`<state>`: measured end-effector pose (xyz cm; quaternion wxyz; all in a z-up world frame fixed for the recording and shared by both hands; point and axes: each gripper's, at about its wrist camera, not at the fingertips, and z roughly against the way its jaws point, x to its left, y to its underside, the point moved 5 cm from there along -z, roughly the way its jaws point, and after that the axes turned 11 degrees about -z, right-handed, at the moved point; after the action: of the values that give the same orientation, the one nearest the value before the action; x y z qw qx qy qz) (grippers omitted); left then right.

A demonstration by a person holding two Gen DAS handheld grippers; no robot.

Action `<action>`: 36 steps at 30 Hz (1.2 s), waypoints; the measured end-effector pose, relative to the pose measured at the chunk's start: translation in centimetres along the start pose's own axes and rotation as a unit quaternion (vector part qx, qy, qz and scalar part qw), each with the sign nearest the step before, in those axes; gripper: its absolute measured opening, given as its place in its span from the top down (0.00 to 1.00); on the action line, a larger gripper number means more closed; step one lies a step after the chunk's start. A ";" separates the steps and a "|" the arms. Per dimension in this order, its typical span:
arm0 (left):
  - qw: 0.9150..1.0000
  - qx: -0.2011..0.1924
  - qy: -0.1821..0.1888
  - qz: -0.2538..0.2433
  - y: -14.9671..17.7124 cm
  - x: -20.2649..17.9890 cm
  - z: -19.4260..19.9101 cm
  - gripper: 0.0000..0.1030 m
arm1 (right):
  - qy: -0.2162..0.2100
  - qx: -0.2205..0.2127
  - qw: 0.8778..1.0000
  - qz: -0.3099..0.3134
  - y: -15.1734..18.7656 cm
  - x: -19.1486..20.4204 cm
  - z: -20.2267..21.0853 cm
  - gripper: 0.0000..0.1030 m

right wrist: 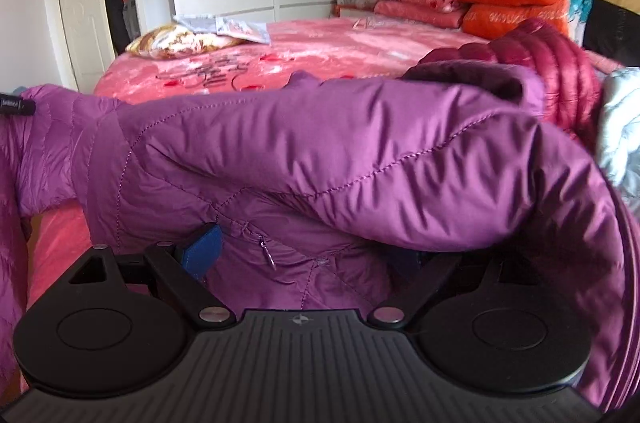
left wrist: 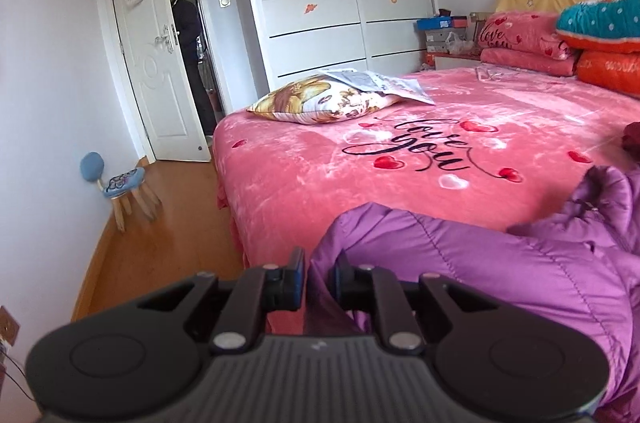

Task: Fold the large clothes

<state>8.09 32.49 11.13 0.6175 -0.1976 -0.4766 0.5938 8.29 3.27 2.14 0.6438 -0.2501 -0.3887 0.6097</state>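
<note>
Item: purple down jacket point(right wrist: 320, 159), on near edge of bed with pink "Love you" blanket point(left wrist: 360, 183)

Progress: early to middle – jacket still bunched and partly lifted, no flat fold visible; smoothing and folds left

Orientation: long axis runs left–right across right wrist view; which end is collar, hard to tell

Left gripper point(left wrist: 320, 279): fingers narrowly apart, thin fold of purple fabric pinched between them

Right gripper point(right wrist: 304, 255): spread wide, jacket bulk between fingers – real grip or not, cannot tell

Nearby: maroon down jacket point(right wrist: 552, 63), unfolded
</note>
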 end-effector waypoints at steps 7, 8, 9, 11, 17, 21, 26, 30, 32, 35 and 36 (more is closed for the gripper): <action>0.999 0.006 -0.023 -0.023 -0.8 0.8 -5.0 0.81 | -0.017 0.034 0.999 0.018 -0.7 1.7 -5.3 0.00; 0.999 0.005 -0.030 -0.026 -0.9 1.2 -5.6 0.80 | -0.022 0.035 0.999 0.017 -0.9 2.3 -5.7 0.00; 0.999 0.005 -0.037 -0.028 -1.1 1.5 -6.2 0.80 | -0.028 0.036 0.999 0.017 -1.4 2.7 -6.3 0.00; 0.998 0.010 -0.051 -0.030 -1.2 2.3 -7.2 0.79 | -0.037 0.038 0.998 0.020 -2.2 3.6 -7.5 0.00; 0.998 0.021 -0.059 -0.032 0.5 2.6 -7.2 0.79 | -0.019 0.030 0.999 0.038 -1.8 4.8 -8.6 0.00; 0.999 0.024 -0.045 -0.018 1.5 2.8 -5.6 0.76 | -0.027 0.027 0.998 0.046 -0.8 4.1 -6.6 0.00; 0.999 0.018 -0.027 -0.020 2.2 3.0 -2.1 0.40 | -0.050 0.025 0.998 0.025 0.7 2.7 -2.1 0.00; 0.999 0.004 -0.020 -0.050 2.8 3.1 1.6 0.27 | -0.069 0.022 0.997 0.015 2.1 2.8 1.9 0.00; 0.998 -0.006 -0.021 -0.060 3.0 3.2 3.6 0.27 | -0.078 0.018 0.997 0.013 3.3 2.4 4.5 0.00; 0.998 -0.018 -0.021 -0.063 3.3 3.5 6.5 0.26 | -0.087 0.014 0.996 -0.006 4.7 2.3 7.6 0.00; 0.998 -0.022 -0.018 -0.062 3.3 3.5 7.5 0.26 | -0.086 0.012 0.996 -0.014 5.4 1.8 8.7 0.00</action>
<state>-0.49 34.06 13.20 0.6398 -0.1707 -0.5115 0.5476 -2.01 4.46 3.22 0.6195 -0.1834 -0.4384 0.6248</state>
